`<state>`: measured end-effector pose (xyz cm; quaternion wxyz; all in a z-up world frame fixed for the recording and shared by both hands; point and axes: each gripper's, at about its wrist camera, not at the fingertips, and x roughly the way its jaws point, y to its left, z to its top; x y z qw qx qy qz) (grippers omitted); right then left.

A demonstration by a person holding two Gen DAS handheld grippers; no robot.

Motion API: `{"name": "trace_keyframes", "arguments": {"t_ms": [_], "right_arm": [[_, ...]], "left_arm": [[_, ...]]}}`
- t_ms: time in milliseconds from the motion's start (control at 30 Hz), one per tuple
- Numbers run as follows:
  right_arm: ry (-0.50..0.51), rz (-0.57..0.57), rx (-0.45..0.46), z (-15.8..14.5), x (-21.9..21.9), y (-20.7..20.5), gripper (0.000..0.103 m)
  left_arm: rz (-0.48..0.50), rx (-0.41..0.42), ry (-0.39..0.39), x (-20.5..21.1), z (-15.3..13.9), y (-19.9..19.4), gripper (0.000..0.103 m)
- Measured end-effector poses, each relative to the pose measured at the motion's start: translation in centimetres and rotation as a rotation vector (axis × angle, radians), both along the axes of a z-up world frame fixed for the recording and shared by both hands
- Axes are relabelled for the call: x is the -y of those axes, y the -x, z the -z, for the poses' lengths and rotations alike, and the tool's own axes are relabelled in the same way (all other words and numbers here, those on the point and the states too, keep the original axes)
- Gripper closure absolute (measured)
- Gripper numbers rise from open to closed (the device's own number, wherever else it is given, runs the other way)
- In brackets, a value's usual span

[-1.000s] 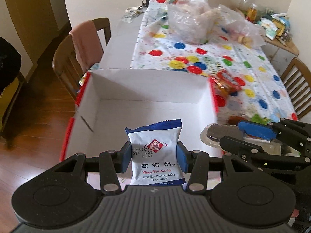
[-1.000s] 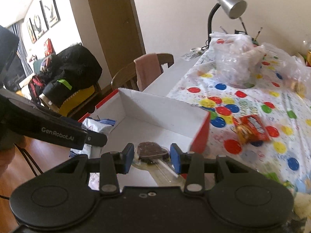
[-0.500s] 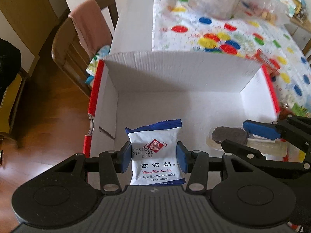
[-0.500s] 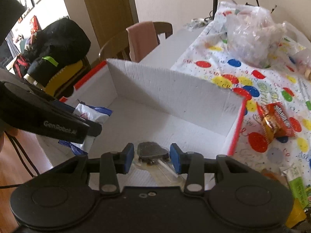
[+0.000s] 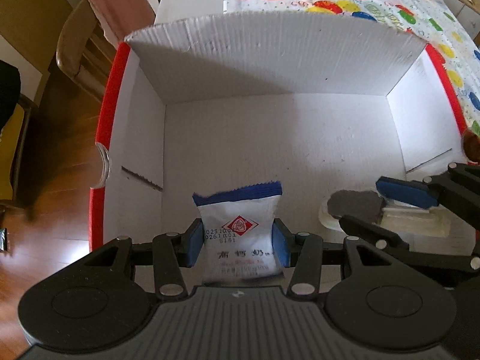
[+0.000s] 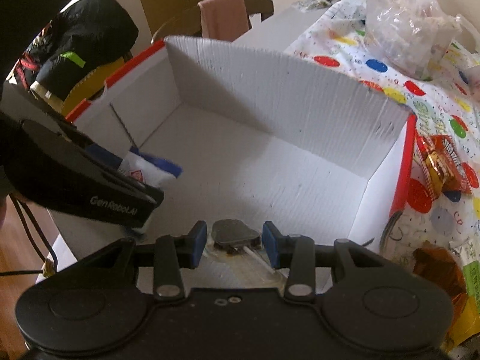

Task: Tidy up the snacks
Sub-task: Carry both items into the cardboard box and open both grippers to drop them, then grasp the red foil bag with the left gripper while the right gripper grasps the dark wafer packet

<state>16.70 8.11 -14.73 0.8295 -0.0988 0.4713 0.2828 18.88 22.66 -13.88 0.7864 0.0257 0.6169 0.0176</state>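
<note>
Both grippers lowered — into box (image 5: 270, 54).

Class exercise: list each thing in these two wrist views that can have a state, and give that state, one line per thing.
White cardboard box: open at the top, nothing lying on its floor.
Blue-and-white snack packet: sealed, upright, clamped.
Left gripper: shut on the packet.
Chocolate lolly in clear wrapper: wrapped, held.
Right gripper: shut on the lolly.
Red snack pack: lying on the tablecloth.
</note>
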Motion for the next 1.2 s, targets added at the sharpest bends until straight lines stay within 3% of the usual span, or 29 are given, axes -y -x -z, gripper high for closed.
{"name": "trace_keyframes", "arguments": {"t_ms": [433, 533, 667, 933, 1200], "right_arm": [[-0.048, 0.005, -0.006, -1.0, 1.1, 0.8, 0.056], [-0.076, 0.009, 0.005, -1.9, 1.5, 1.4, 0.052], [-0.102, 0.016, 0.026, -3.1, 2.2, 2.2, 0.043], [-0.157, 0.047, 0.08, -5.4, 4.0, 4.2, 0.031], [-0.238, 0.099, 0.137, -8.1, 7.8, 6.3, 0.016]], "left_arm": [[-0.031, 0.052, 0.058, -1.2, -1.1, 1.5, 0.049], [-0.034, 0.088, 0.083, -1.3, -2.1, 2.3, 0.048], [-0.033, 0.146, 0.111, -0.9, -3.5, 3.5, 0.039], [-0.011, 0.262, 0.128, 0.4, -6.8, 5.9, 0.039], [0.043, 0.392, 0.161, 3.6, -9.9, 8.4, 0.029]]}}
